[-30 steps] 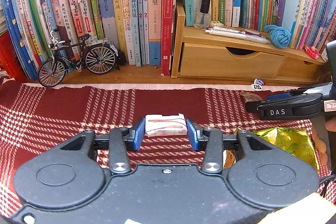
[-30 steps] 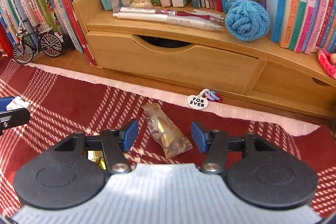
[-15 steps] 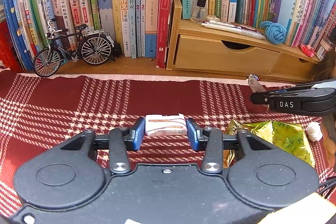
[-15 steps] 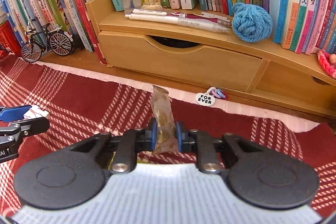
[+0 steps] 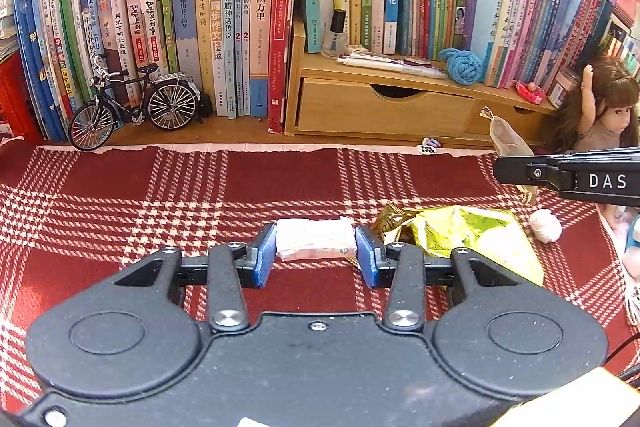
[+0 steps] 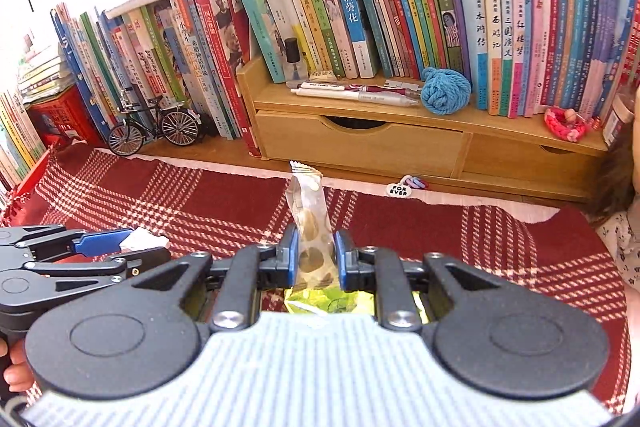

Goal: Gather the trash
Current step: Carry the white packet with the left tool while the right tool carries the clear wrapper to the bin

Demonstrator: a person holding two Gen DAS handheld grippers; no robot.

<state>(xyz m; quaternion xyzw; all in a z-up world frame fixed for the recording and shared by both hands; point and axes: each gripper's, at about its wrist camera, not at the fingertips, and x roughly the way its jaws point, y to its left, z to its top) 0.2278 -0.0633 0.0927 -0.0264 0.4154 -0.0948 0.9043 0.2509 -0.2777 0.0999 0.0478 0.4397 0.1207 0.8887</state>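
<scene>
Two pieces of trash: both held clear of the red plaid cloth [image 5: 120,187], one in each gripper.
Snack wrapper [image 6: 308,223]: pinched near its lower end by the right gripper [image 6: 315,259], its crimped top standing up toward 12 o'clock; it is a clear pack showing round brown contents.
Right jaws: almost fully shut, pads pressing the wrapper from both sides.
Folded white packet [image 5: 316,239]: spans the gap of the left gripper [image 5: 316,255], jaws partly open and clamped on its two ends.
Gold foil bag [image 5: 460,231]: lies uncollected on the cloth, at 3 o'clock from the left gripper and just under the right one.
White paper ball [image 5: 546,225]: a further scrap on the cloth, at 3 o'clock of the foil bag.
Risk, slip: the wrapper is slick film and held low; a quick swing could probably let it slide out.
Risk, tilt: its long free end may flop over and hide the drop point.
Risk, collision: the grippers sit near each other; crossing paths could knock the packet loose.
Risk, clutter: the "FOR EVER" charm [image 6: 399,190] and doll [image 5: 600,115] are not trash, yet lie near.
Change since earlier frame: the right jaws stood wide around the wrapper flat on the cloth; they have closed on it and lifted it. The left grip is unchanged.
</scene>
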